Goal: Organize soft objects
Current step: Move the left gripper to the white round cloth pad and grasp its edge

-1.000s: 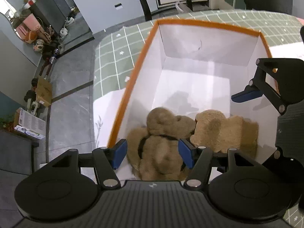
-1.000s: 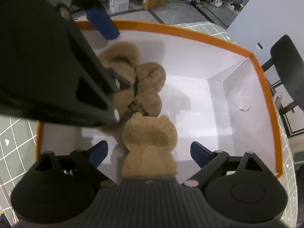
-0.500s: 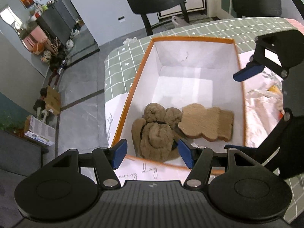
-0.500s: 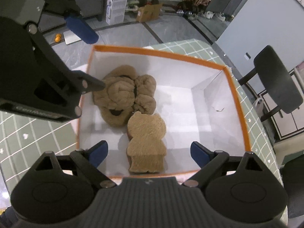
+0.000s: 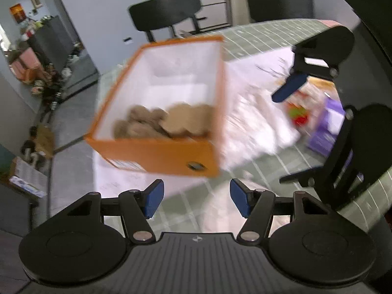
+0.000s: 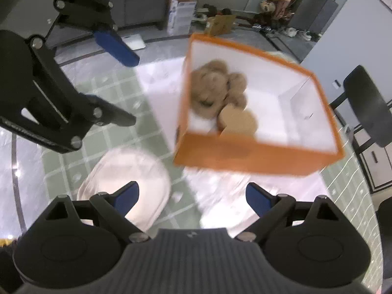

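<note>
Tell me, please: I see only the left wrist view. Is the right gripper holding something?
Observer: No. In the right wrist view the right gripper is open, and nothing is between its pads.
Operator: Is anything on the table near it that I cannot see?
Observer: Yes. A pale rounded object, too blurred to name, lies on the table just ahead of the gripper, beside the box and to its left in that view.
</note>
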`<state>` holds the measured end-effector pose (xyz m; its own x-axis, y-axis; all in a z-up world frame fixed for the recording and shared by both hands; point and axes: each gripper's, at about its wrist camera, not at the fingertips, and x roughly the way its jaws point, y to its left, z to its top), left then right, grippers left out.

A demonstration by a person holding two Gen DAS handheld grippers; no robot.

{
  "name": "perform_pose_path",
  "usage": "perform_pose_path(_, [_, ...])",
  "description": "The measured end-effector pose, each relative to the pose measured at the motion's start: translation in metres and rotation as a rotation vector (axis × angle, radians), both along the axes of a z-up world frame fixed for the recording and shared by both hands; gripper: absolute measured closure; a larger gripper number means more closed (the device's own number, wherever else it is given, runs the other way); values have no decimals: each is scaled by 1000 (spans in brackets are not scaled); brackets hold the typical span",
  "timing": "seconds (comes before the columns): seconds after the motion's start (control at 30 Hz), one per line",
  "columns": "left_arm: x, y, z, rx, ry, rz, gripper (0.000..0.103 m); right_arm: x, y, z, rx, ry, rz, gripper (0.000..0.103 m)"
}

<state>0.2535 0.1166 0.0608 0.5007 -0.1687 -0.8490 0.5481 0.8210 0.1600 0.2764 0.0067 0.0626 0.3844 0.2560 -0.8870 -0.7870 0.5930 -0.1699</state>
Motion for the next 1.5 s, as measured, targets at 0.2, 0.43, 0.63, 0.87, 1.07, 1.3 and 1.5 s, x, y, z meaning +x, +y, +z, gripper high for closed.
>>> perform_pose_path(0.2, [-46, -23, -42, 4, 25, -68, 30, -43, -21, -33, 5, 52, 20, 11])
perform_pose_path(0.43, [-101, -35, -79, -28, 11, -109, 29, -90, -43, -68, 14, 87, 35, 11])
perform_pose_path(0.63, [-115, -27, -93, -147, -36, -3, 24, -122, -73, -89, 59, 118, 10, 11])
perform_pose_path(0.87, [-113, -37, -112, -181, -59, 54, 22, -151, -123, -99, 103, 133, -72, 11])
perform_pose_path(1.07, [-108, -59, -126, -154, -92, 53, 22, -167, -163, -101, 109, 141, -155, 11])
perform_pose_path(1.3, [-108, -74, -143, -78, -127, 73, 22, -179, -207, -100, 82, 160, -217, 11])
perform_pose_path(1.5, [-104, -62, -145, -109, -131, 147, 54, -172, -252, -102, 27, 136, -305, 11])
